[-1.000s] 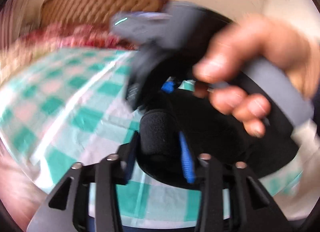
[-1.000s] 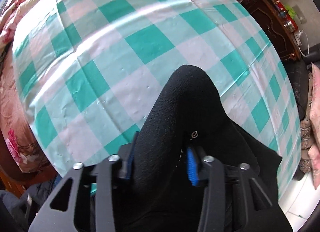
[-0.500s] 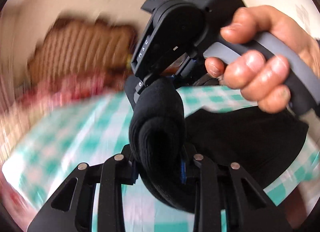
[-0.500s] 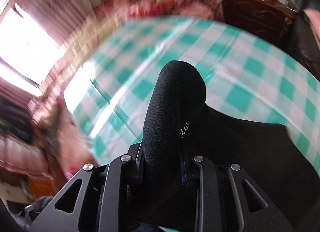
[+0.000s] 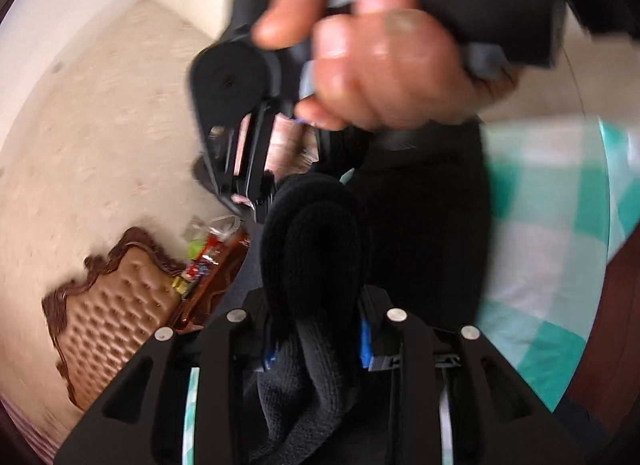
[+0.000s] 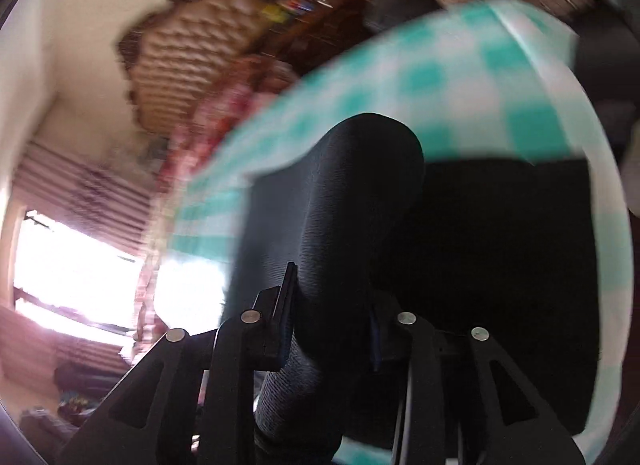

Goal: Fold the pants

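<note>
Near first: my left gripper (image 5: pixel 316 329) is clamped on a thick bunched roll of the black pants (image 5: pixel 420 233), and its jaws have just eased open a touch with the knit wad between the pads and bulging up past them. My right gripper (image 6: pixel 332 325) is likewise closed on another fat fold of the pants (image 6: pixel 500 265); its jaws also widened slightly just now, cloth between them. The pants are lifted at both grips while the rest drapes down onto the checked tablecloth (image 6: pixel 440 77), a broad black panel spread on its right part. I judge the fabric to be soft, thick and floppy, light but bulky; it will sag and slide, not hold a crease, so grip at edges or corners of a layer, not a wad like this, or the fold will land lumpy. Farther out in the left view, the hand (image 5: pixel 380 57) holding the other gripper is close ahead, just past my fingers, so a knock between the two is the main risk. Beyond that are a tufted brown headboard (image 5: pixel 116 305), a dark wooden cabinet (image 5: pixel 216 277) with colourful clutter, and a floral bedspread (image 6: pixel 216 113) by the cloth's far-left edge. Both views are smeared, so small detail can't be read.
</note>
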Demonstrator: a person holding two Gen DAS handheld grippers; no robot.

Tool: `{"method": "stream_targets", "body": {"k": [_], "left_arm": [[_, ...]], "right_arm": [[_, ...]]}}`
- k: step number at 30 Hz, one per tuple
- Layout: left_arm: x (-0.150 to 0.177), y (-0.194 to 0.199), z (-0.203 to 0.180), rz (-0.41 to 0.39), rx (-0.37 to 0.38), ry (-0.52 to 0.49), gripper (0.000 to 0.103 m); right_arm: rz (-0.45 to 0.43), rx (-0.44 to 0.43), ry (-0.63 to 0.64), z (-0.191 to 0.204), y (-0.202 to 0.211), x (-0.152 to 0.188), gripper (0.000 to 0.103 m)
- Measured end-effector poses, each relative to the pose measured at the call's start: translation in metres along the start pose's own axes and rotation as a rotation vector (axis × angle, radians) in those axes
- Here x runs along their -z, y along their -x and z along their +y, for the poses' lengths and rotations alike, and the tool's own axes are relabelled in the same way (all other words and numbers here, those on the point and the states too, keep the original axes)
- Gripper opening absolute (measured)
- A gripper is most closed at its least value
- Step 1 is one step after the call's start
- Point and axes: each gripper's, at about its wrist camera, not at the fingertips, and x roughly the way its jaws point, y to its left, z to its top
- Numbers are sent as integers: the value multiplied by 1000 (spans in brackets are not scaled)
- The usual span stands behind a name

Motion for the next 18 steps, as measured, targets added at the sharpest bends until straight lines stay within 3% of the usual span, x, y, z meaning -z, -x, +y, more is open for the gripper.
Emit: {"method": "stream_targets", "body": {"k": [1, 4, 6, 8, 9, 10, 11, 12, 15, 18], "left_arm": [[2, -6, -13, 6, 5, -40, 44], [17, -3, -26, -37, -48, -106, 69], [26, 4, -21, -52, -65, -106, 72], [34, 4, -21, -56, -93, -127, 71], [36, 3, -22, -52, -95, -133, 68], [36, -4, -23, -36, -70, -138, 47], [37, -7, -22, -28, -61, -137, 34], [34, -6, -21, -35, -75, -133, 31], [24, 4, -14, -57, -102, -134, 27], [11, 11, 1, -101, -137, -135, 27]], "right_arm": [[12, 13, -4, -8, -8, 2, 38], [-21, -45, 22, -12, -4, 4, 58], [-76, -34, 63, -5, 7, 2, 78], [-85, -7, 87, 1, 8, -3, 78], [-78, 7, 84, 3, 3, -4, 65], [-67, 34, 80, 4, -1, -7, 55], [-53, 82, 77, 4, -8, -8, 37], [-47, 89, 77, 3, -7, -10, 31], [-61, 82, 106, 10, 10, -18, 25], [-107, 99, 145, 15, 44, -21, 25]]}}
